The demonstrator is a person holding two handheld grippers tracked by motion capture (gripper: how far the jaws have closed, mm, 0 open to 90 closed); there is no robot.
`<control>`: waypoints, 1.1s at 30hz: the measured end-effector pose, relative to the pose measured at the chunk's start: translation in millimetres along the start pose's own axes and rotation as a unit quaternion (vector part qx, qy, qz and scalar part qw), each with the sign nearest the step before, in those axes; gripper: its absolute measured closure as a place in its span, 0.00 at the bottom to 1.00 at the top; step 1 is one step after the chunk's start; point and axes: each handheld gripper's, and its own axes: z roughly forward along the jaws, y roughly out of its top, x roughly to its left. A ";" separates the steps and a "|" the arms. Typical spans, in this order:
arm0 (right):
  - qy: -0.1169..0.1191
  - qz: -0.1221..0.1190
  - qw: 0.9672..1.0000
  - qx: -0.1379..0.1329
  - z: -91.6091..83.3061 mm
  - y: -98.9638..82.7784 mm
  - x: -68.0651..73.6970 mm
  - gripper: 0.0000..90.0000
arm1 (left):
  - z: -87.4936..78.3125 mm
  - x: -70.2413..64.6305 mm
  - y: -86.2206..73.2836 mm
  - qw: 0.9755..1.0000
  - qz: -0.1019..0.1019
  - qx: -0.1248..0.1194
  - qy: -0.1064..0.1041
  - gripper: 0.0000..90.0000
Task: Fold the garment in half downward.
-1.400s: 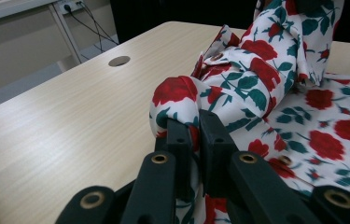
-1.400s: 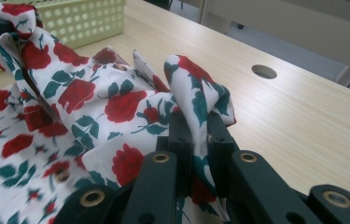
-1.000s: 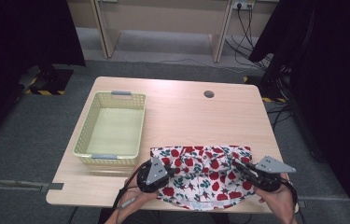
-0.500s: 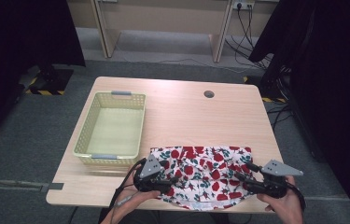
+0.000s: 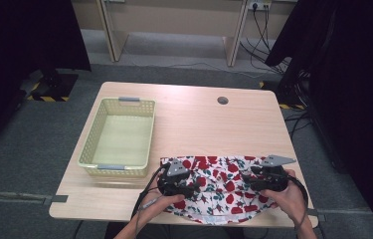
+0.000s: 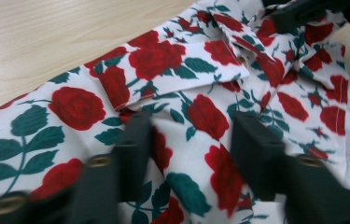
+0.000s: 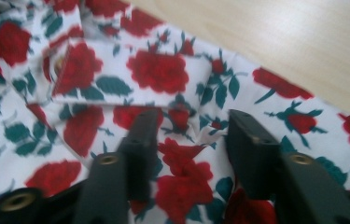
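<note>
Wooden table (image 5: 189, 124) first: the rose-print garment (image 5: 219, 186) lies spread flat along its near edge, just right of the empty yellow basket (image 5: 119, 137) and apart from it; garment hasn't shifted vs a sec ago. What changed is the hands: both slid inward over the cloth, so the left gripper (image 5: 176, 180) now sits on the garment's left part, nearest the basket, and the right gripper (image 5: 268, 177) on its right part, far side from the basket. Jaws on both went from nearly shut to wide, and have just been closing partway again; now they stand part-open w/ fabric between them. In the left gripper view (image 6: 189, 140) and right gripper view (image 7: 189, 133) the pads straddle a folded flap of cloth but don't pinch it, no gather or lift visible. Judgement: a re-grip in progress, prob. setting up the next fold before the garment goes to the basket; nothing held yet.
</note>
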 end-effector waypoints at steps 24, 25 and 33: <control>0.000 0.000 0.998 -0.066 -55.6 -81.8 20.0 0.93 | -42.2 -27.1 -45.1 0.998 0.025 -0.038 -0.042 0.78; -0.001 0.000 0.998 -0.068 -56.7 -82.1 19.5 0.91 | -43.7 -26.5 -44.5 0.998 0.021 -0.042 -0.041 0.73; 0.001 -0.008 0.997 -0.076 -54.5 -54.8 24.4 0.68 | -52.4 -14.3 -30.6 0.998 -0.008 -0.055 -0.009 0.49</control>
